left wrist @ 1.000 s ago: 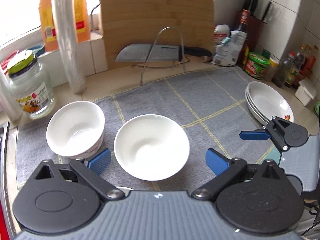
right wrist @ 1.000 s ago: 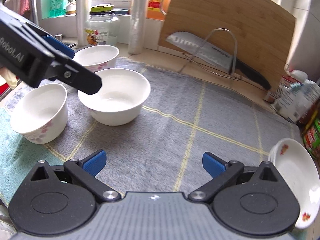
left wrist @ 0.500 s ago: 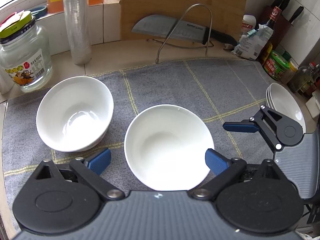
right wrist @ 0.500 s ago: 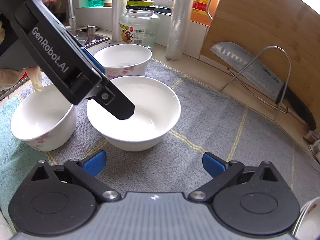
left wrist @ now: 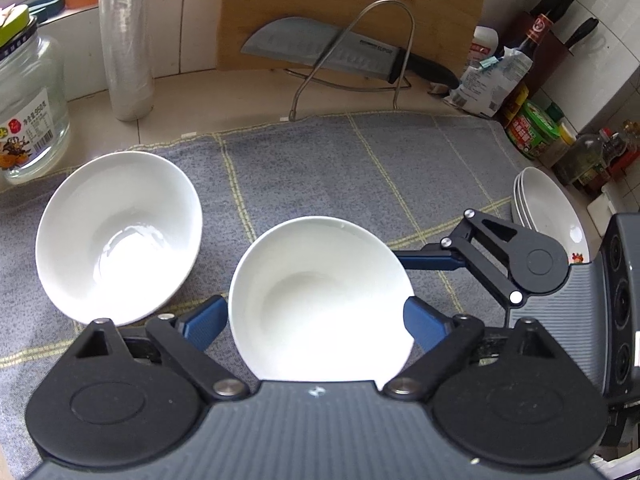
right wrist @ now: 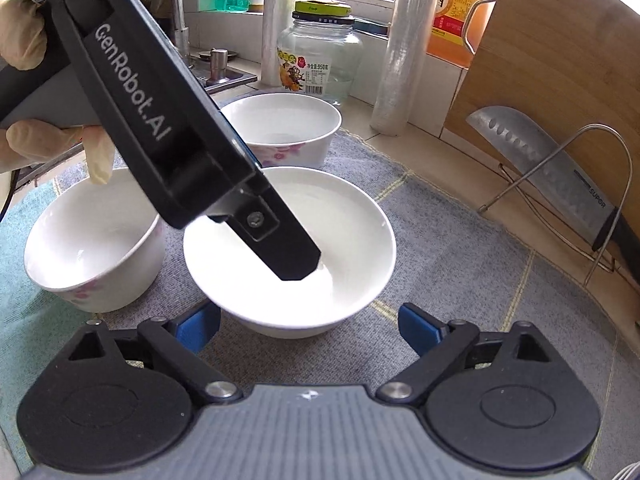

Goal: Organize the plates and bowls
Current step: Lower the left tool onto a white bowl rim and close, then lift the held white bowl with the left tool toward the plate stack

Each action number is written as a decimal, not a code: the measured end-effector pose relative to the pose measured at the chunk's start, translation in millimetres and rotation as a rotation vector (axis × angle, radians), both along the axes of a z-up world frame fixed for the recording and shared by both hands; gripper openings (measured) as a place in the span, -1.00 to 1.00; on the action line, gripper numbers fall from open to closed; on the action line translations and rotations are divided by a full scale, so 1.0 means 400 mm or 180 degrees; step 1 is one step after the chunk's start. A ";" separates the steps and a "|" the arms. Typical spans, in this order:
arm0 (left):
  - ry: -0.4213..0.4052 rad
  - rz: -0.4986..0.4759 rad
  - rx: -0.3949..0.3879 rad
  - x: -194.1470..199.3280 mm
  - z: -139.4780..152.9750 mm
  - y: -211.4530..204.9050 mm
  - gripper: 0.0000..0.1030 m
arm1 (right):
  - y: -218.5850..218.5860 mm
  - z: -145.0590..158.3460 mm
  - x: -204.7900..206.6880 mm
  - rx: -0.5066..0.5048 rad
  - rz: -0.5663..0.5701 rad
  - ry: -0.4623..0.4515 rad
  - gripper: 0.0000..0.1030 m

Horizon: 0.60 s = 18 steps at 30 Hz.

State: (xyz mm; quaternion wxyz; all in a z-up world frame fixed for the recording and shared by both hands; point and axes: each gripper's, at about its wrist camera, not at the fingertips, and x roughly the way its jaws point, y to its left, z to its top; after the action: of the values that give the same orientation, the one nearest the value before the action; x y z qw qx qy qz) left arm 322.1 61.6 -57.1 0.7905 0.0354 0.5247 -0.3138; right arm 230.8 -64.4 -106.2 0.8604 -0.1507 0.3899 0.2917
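A plain white bowl (left wrist: 320, 300) stands on the grey checked mat (left wrist: 400, 168). My left gripper (left wrist: 316, 312) hangs over it with the blue pads flanking its sides; the jaws are closing and I see no pad pressing. My right gripper (right wrist: 310, 320) faces the same bowl (right wrist: 340, 220) from the other side, jaws closing, pads beside its near wall without a visible grip. In the left wrist view a blue right finger (left wrist: 428, 261) reaches the bowl's right rim. Flowered bowls stand to the left (right wrist: 92, 252) and behind (right wrist: 280, 132). Stacked white plates (left wrist: 548, 216) lie at the mat's right edge.
A glass jar (left wrist: 28, 112) and a cling-film roll (left wrist: 128, 48) stand behind the bowls. A cleaver (left wrist: 320, 50) rests on a wire rack before a wooden board (left wrist: 352, 4). Sauce bottles (left wrist: 532, 80) crowd the right corner. A gloved hand (right wrist: 24, 40) holds the left gripper.
Both grippers came closer to the plain bowl and tilted further down. Their jaws narrowed, so the bowl now lies between the pads in each wrist view.
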 end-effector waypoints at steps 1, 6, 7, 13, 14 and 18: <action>0.0007 -0.0012 -0.0002 0.002 -0.003 -0.002 0.71 | 0.001 0.000 0.000 0.0005 0.0009 -0.0003 0.81; 0.0034 -0.0030 -0.0002 0.012 -0.013 -0.007 0.66 | 0.004 0.000 -0.001 0.0031 0.0054 -0.0010 0.77; 0.0030 -0.0032 -0.0005 0.015 -0.014 -0.007 0.66 | 0.003 -0.001 0.001 0.0041 0.0056 -0.0013 0.77; 0.0023 -0.0065 -0.0004 0.022 -0.013 -0.013 0.66 | 0.013 -0.004 0.009 0.0051 0.0098 -0.0054 0.76; 0.0018 -0.0070 -0.0001 0.023 -0.013 -0.014 0.66 | 0.016 -0.004 0.007 0.0040 0.0103 -0.0073 0.76; 0.0018 -0.0072 -0.0003 0.025 -0.015 -0.015 0.67 | 0.016 -0.006 0.011 0.0053 0.0094 -0.0076 0.78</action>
State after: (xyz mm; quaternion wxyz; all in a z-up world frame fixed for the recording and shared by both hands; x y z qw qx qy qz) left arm 331.9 55.7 -63.0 0.7854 0.0402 0.5264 -0.3231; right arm 235.3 -58.0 -108.6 0.8618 -0.1527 0.3749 0.3057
